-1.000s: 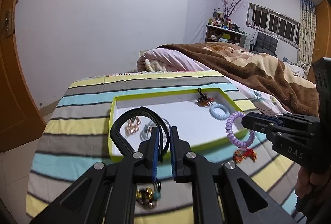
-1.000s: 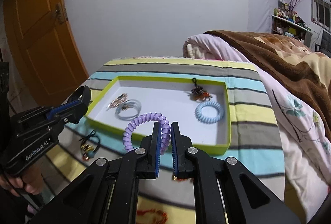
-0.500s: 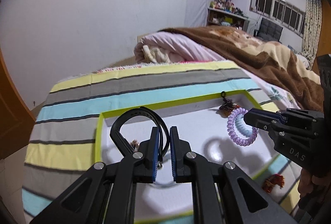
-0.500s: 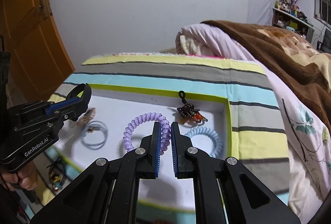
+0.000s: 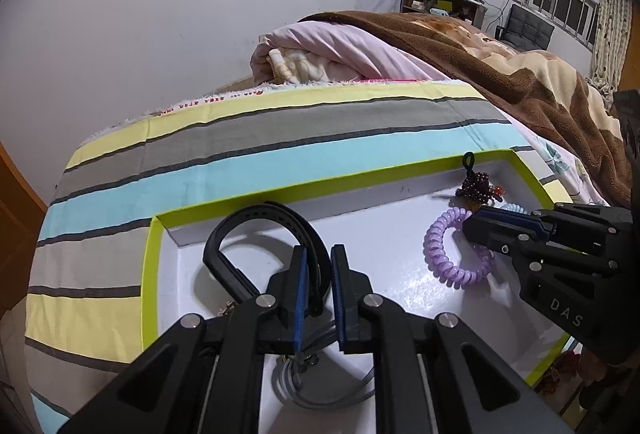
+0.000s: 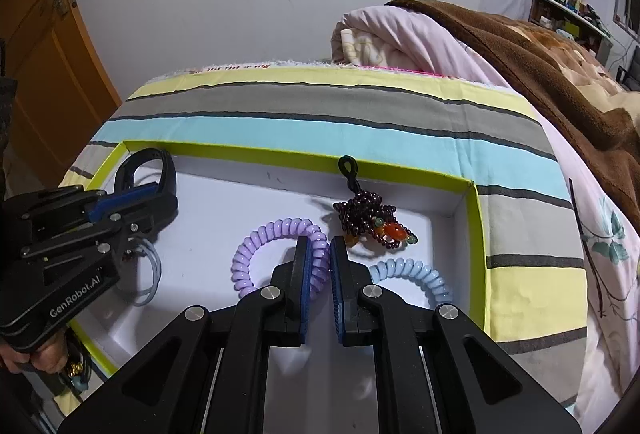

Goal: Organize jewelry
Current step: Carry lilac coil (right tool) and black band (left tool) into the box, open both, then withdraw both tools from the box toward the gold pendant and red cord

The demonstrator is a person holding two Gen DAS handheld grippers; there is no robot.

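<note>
Left hand-held gripper (image 5: 319, 274) was clamped on a black strap bracelet (image 5: 256, 230), pads nearly closed with the band between them. Strap loop arched up and to the left of the fingers, long axis roughly left-right across the view, hanging over the near-left part of the tray (image 5: 150, 266).

Right hand-held gripper (image 6: 319, 266) was pinched on a purple spiral hair tie (image 6: 256, 250); coil ring stuck out left of the fingers, roughly flat, low over the white tray floor. Whether it touched the floor I couldn't tell.

Around them, inside the tray: dark beaded charm (image 6: 370, 218) with an orange bead, its black cord loop pointing at the far wall, just ahead-right of the right fingers. Light blue spiral hair tie (image 6: 416, 274) lay just right of the right fingers, near the right wall. Clear thin bangles (image 6: 150, 274) sat beneath the left hand-held gripper, partly hidden by it.

Tray sat on a striped bedsheet (image 6: 320, 101); brown blanket (image 6: 540, 45) bunched farther back on the right. Small items on the sheet outside the near tray edge were too hidden to identify.
</note>
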